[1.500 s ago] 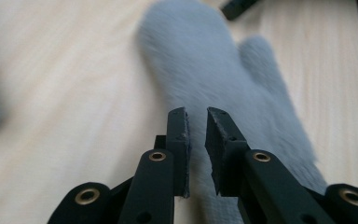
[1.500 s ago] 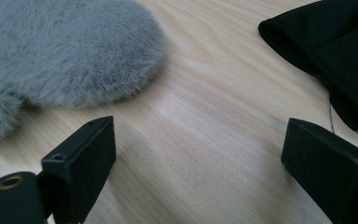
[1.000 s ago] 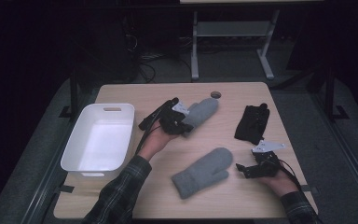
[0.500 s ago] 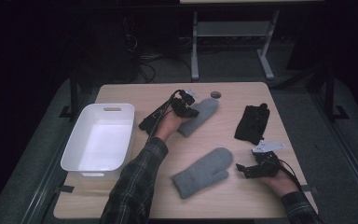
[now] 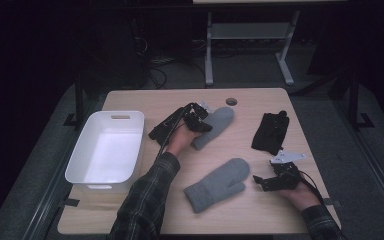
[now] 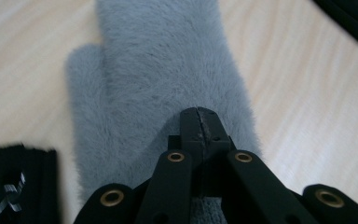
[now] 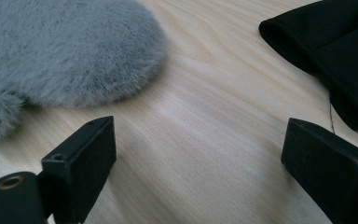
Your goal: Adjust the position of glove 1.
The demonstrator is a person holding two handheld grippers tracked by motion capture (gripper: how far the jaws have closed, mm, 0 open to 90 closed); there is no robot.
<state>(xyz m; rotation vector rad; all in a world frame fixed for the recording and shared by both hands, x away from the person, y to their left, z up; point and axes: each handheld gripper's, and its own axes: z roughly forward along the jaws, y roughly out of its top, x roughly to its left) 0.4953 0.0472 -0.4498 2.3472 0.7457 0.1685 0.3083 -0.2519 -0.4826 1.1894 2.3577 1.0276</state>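
So the left gripper [image 6: 199, 122] has its jaws clenched together with nothing between them, tips resting over the fuzzy grey fleece mitten [image 6: 168, 79] on the light wooden table [image 6: 307, 93]. Right gripper [image 7: 198, 154] sits wide open, holding nothing.

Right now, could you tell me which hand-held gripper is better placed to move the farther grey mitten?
The left hand-held gripper: its jaws are shut over the farther grey mitten. The right hand-held gripper sits open over bare table, near the other mitten.

Jaws together over grey furry mitten [image 6: 163, 79]; black fabric [image 6: 14, 182] beside.
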